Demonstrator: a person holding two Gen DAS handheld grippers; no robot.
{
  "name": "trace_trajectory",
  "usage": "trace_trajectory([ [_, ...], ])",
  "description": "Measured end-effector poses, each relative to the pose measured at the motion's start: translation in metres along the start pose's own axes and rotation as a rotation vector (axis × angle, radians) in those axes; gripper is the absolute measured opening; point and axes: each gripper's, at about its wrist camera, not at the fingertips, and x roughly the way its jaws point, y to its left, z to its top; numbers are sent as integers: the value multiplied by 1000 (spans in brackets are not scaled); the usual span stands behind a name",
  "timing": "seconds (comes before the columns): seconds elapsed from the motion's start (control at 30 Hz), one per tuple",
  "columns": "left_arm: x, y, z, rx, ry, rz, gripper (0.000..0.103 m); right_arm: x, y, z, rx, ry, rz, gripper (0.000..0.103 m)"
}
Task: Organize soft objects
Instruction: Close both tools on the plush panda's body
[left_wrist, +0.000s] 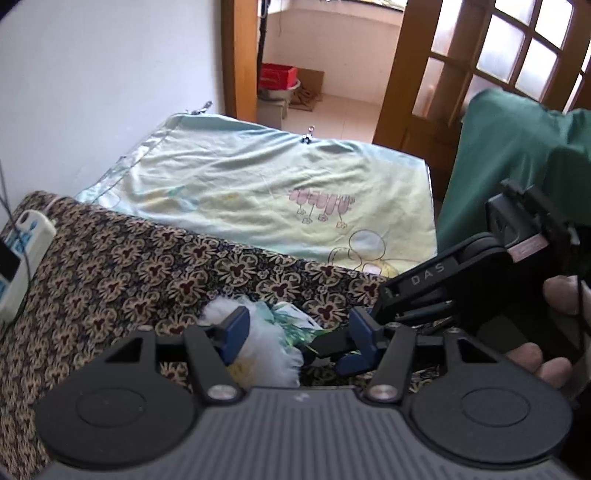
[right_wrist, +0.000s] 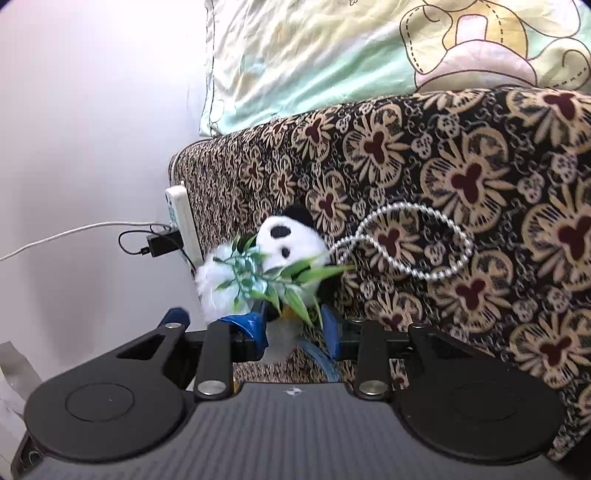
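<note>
A plush panda (right_wrist: 291, 240) with green leaves is held over the patterned blanket (right_wrist: 461, 166), near its wall-side edge. The right gripper (right_wrist: 295, 330) is closed on its lower part. The left gripper (left_wrist: 295, 332) is spread wide around its white fur, beside a bead string (right_wrist: 413, 240).

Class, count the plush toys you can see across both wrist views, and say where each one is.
1. A panda plush with green leaves lies on the patterned cover, between the right gripper's fingertips, beside a pearl strand. Others may be hidden.

A home bedroom: cartoon-print bedsheet (left_wrist: 258, 192), floral blanket (right_wrist: 461, 192), wooden door (left_wrist: 480, 55).
</note>
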Motion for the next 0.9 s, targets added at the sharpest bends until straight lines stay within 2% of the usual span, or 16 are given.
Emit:
trace_trajectory([
  [0.1, 16, 11, -3, -23, 25, 5, 60, 7, 3, 6, -13, -17, -16, 18],
  [0.2, 14, 21, -8, -72, -11, 2, 60, 19, 5, 7, 8, -6, -20, 18],
  [0.27, 9, 27, -14, -112, -31, -10, 60, 27, 15, 8, -47, -16, -39, 18],
  [0.4, -7, 37, -32, -211, -78, -39, 60, 31, 39, 18, -218, -52, -63, 18],
  [0.53, -24, 43, -63, -342, -110, -67, 60, 47, 68, 15, -391, 19, -55, 17],
  [0.7, -35, 32, -98, -448, -129, -58, 60, 62, 100, -21, -709, 89, -92, 18],
  [0.9, -33, 7, -122, -464, -126, -32, 60, 57, 110, -67, -1053, 111, -135, 18],
])
